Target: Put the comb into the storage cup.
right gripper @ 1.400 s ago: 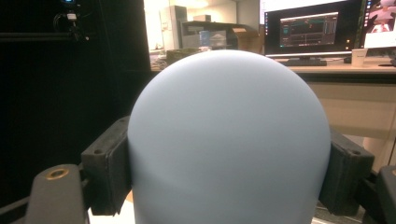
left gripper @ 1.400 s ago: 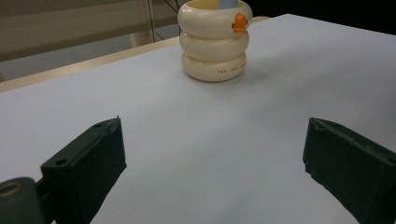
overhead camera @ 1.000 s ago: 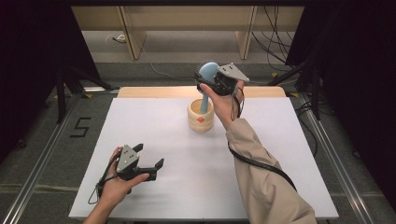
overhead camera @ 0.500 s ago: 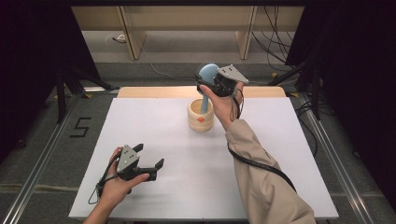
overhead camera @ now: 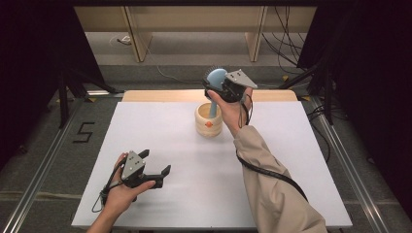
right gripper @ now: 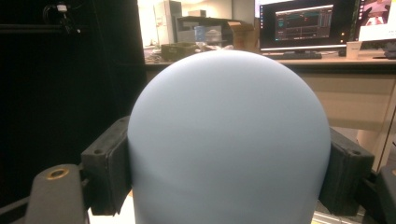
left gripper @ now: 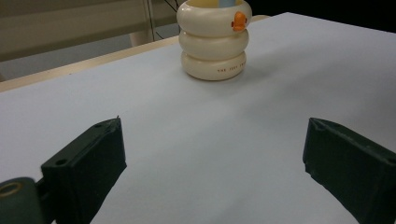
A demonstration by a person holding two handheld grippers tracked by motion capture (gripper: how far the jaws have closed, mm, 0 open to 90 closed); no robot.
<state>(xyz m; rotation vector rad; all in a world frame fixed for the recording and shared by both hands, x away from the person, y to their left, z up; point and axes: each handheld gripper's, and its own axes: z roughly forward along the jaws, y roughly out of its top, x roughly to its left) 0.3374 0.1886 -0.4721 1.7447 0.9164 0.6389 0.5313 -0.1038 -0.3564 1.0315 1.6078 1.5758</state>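
High view: cream holder [overhead camera: 208, 120] stands alone on white table [overhead camera: 194, 194].

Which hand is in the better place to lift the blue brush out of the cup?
Right. The right gripper is already closed on the blue brush, whose handle stands in the cream cup. The left gripper is open, low on the table, far from it.

White table [overhead camera: 291, 160] carries one cream ringed cup [overhead camera: 208, 121] (far side).
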